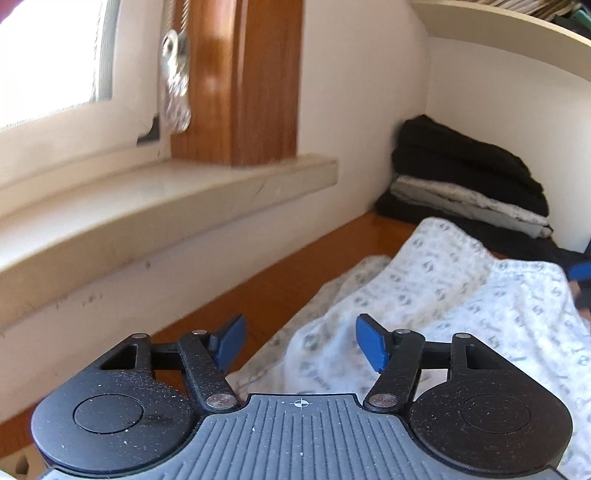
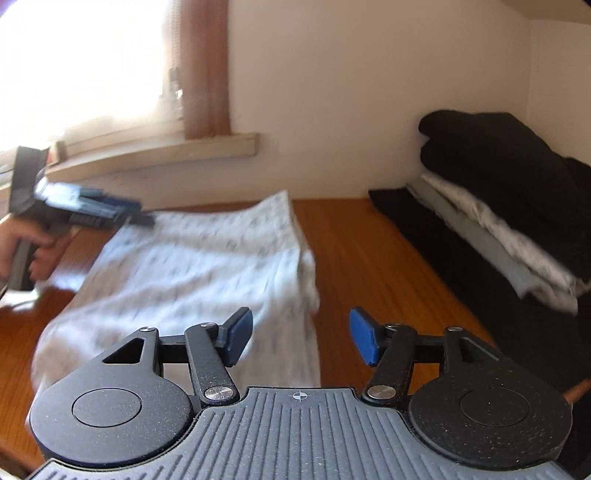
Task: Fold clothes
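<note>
A white garment with a small grey print (image 1: 443, 295) lies folded flat on the wooden table (image 2: 369, 258). In the left wrist view my left gripper (image 1: 301, 343) stands open over the garment's near left edge, with nothing pinched between its blue pads. From the right wrist view the garment (image 2: 192, 266) spreads to the left and my right gripper (image 2: 301, 338) is open above its near right corner, pads clear of the cloth. The left gripper (image 2: 142, 216) shows there too, held by a hand (image 2: 33, 247) at the garment's far left corner.
A stack of folded black, grey and white clothes (image 2: 498, 192) sits against the wall at the back right, also the stack (image 1: 469, 173). A stone windowsill (image 1: 147, 206) juts out above the table's left side. A shelf (image 1: 517, 33) hangs overhead.
</note>
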